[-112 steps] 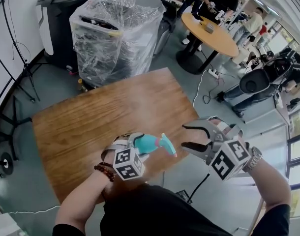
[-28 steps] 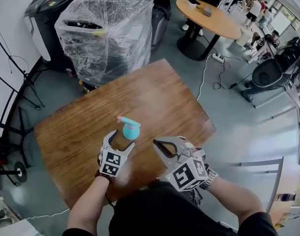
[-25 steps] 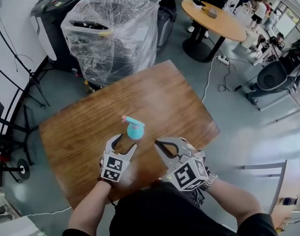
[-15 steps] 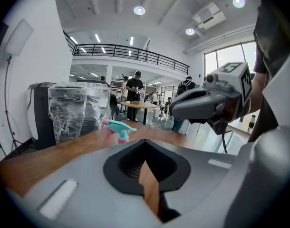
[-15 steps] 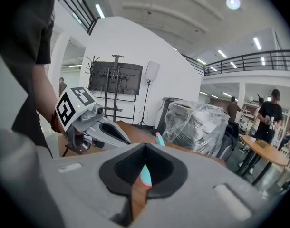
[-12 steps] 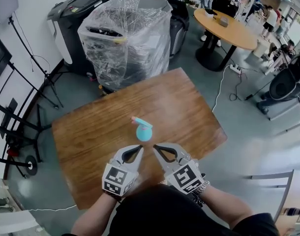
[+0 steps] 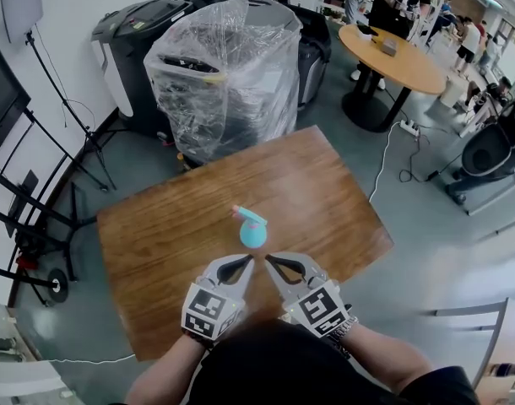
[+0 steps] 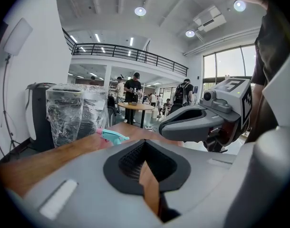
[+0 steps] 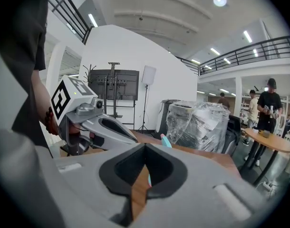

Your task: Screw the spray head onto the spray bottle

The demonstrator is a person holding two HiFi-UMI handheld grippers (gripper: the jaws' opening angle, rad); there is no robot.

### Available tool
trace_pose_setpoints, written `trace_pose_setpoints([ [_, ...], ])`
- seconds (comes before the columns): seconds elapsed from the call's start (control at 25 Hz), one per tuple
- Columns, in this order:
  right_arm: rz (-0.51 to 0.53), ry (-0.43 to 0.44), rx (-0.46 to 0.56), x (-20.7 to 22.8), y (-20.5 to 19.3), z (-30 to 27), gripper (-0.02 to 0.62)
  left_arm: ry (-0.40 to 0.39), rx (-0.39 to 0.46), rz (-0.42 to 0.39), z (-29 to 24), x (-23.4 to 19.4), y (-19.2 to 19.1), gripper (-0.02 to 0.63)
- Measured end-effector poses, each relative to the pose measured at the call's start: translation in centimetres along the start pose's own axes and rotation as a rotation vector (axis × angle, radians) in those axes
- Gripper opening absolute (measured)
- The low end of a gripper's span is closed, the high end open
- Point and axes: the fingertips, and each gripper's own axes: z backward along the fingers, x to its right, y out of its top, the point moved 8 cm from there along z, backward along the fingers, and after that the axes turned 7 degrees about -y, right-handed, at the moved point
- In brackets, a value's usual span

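Note:
A teal spray bottle (image 7: 252, 232) with its teal and pink spray head on top stands upright, alone, on the brown wooden table (image 7: 156, 243). My left gripper (image 7: 248, 260) and right gripper (image 7: 269, 260) hover side by side just short of it, near the table's front edge. Both are shut with nothing between the jaws, and neither touches the bottle. In the left gripper view the spray head (image 8: 114, 136) shows past the shut left gripper (image 8: 146, 145), with the right gripper (image 8: 197, 125) alongside. In the right gripper view the spray head (image 9: 166, 140) peeks above the shut right gripper (image 9: 145, 148).
A plastic-wrapped machine (image 7: 224, 66) and dark bins stand behind the table. A round table (image 7: 394, 56) with people around it is at the far right. Stands and cables (image 7: 38, 192) line the left wall. A chair (image 7: 494, 146) sits at the right.
The bottle, held in the left gripper several seconds ago, now stands free on the table. The left gripper's jaws have gone from open to shut, and both grippers drew back from the bottle.

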Motion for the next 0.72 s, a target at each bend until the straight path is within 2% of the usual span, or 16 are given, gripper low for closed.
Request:
trace_pose_setpoints([
  [0.72,-0.006,-0.004,-0.01,0.3,0.23,-0.32,-0.009,-0.008,0.004,0.015,-0.5,-0.12,0.6,0.015],
])
